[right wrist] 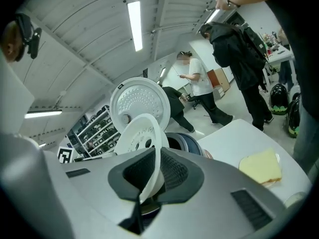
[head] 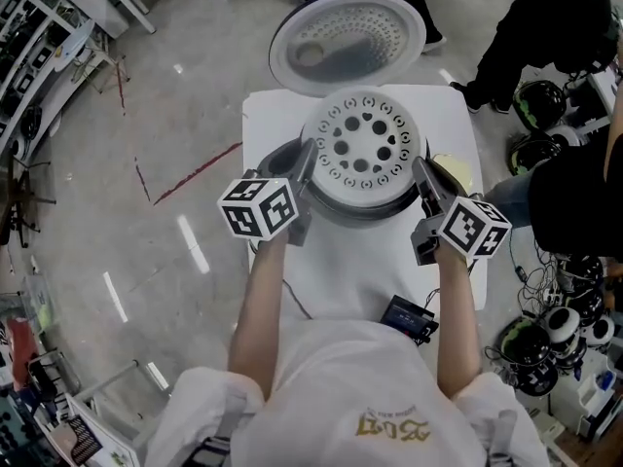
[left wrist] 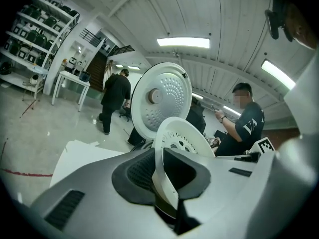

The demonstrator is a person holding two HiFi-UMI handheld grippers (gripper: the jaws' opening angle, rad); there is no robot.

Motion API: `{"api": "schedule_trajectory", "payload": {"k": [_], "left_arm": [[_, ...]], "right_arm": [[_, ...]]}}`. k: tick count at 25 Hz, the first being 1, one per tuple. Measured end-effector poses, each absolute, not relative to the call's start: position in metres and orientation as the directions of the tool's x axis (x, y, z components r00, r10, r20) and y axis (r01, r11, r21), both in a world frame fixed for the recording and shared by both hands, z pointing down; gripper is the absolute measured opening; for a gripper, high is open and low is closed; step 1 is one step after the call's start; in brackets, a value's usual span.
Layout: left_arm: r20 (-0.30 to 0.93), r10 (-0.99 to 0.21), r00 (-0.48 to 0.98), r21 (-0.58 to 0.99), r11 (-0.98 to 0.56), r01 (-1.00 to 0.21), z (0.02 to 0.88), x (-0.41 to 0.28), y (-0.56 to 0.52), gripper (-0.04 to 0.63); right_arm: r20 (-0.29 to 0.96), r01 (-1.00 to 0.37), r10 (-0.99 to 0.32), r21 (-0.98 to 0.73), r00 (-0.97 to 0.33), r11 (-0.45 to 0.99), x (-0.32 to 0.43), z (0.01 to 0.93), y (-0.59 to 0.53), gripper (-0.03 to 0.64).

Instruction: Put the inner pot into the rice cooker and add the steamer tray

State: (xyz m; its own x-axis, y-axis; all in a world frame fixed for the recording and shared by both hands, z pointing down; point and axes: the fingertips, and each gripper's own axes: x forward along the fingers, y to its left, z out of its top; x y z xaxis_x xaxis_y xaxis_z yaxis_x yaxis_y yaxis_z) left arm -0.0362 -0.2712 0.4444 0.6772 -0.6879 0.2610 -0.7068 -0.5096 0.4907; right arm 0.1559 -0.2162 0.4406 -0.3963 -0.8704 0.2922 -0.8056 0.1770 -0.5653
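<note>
A white round steamer tray (head: 362,146) with several holes hangs level just over the rice cooker (head: 277,156), held by its rim on both sides. My left gripper (head: 307,159) is shut on the tray's left rim and my right gripper (head: 421,171) on its right rim. In the left gripper view the tray's rim (left wrist: 162,180) stands pinched between the dark pads. The right gripper view shows the same grip on the rim (right wrist: 149,176). A grey pot rim (head: 362,212) shows under the tray. The cooker's lid (head: 348,45) stands open behind.
The cooker stands on a white table (head: 336,270). A yellow cloth (head: 456,171) lies at the table's right and a small black device (head: 409,316) at its near edge. People stand beyond the table, and helmets (head: 537,103) lie on the floor at the right.
</note>
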Motion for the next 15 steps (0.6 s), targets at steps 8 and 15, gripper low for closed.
{"api": "schedule_trajectory", "payload": {"k": [8, 15], "left_arm": [[0.323, -0.687, 0.651, 0.33, -0.563, -0.758, 0.454, -0.028, -0.275, 0.08], [0.373, -0.675, 0.637, 0.241, -0.593, -0.768, 0.461, -0.022, -0.274, 0.132]], "right_arm": [[0.355, -0.854, -0.863, -0.498, -0.359, 0.151, 0.158, 0.455, -0.221, 0.066], [0.399, -0.899, -0.859, -0.414, -0.32, 0.143, 0.158, 0.461, -0.226, 0.074]]}}
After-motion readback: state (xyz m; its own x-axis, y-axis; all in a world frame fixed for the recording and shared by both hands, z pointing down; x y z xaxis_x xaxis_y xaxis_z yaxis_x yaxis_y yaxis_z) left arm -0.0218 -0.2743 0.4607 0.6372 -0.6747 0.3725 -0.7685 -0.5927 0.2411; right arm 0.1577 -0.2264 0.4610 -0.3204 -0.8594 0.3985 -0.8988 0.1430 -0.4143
